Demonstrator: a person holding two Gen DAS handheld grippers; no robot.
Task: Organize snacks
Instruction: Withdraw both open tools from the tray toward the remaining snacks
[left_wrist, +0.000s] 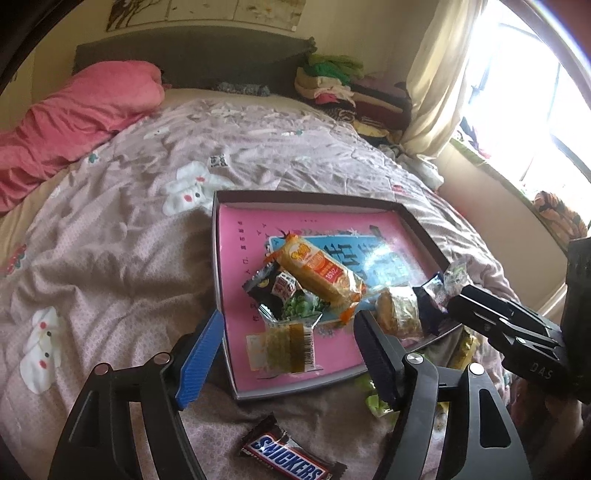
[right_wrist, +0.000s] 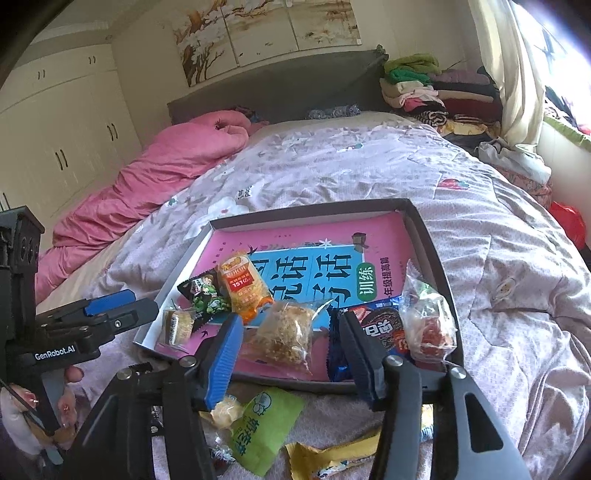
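A shallow dark box with a pink book as its floor lies on the bed and holds several snacks: an orange cracker pack, a green pea pack, a clear-wrapped cake, a small clear bar, a dark blue cookie pack and a red candy bag. My left gripper is open and empty over the box's near edge. My right gripper is open and empty above the cake. A Snickers bar lies on the quilt below the left gripper.
Loose snacks lie on the quilt before the box: a green pack, a yellow wrapper and a small pale pack. A pink duvet lies at the far left. Folded clothes are stacked by the headboard. A window is on the right.
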